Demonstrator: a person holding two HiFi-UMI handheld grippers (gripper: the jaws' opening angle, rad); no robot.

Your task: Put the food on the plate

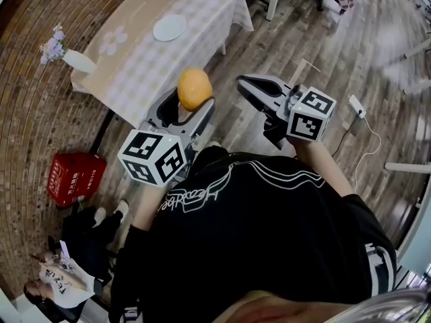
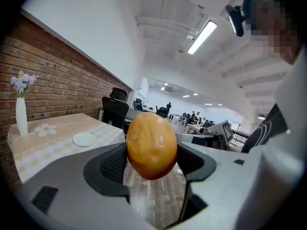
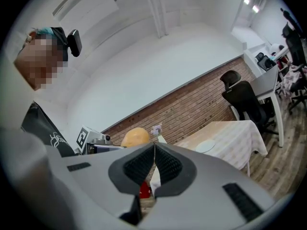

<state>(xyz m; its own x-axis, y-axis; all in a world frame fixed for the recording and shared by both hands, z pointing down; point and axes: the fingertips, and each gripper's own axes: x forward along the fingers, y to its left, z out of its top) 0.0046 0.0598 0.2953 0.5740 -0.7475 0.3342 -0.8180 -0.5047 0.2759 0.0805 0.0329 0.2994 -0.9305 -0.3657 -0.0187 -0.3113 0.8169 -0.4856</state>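
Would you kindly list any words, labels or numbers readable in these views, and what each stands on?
None can be read with certainty.
Black shirt: white cursive script, upside down here, illegible.
Red crate: white print, too small.
Bystander's white shirt: dark print, blurred.
Marker cubes: black-and-white patterns only, no words.

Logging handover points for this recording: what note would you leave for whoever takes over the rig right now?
Left gripper: jaws shut on the round orange food, held in the air short of the table.
Right gripper: jaws shut, empty.
Plate: bare, on that table.
Done: food picked up.
Left: carry it over and set it on the plate.
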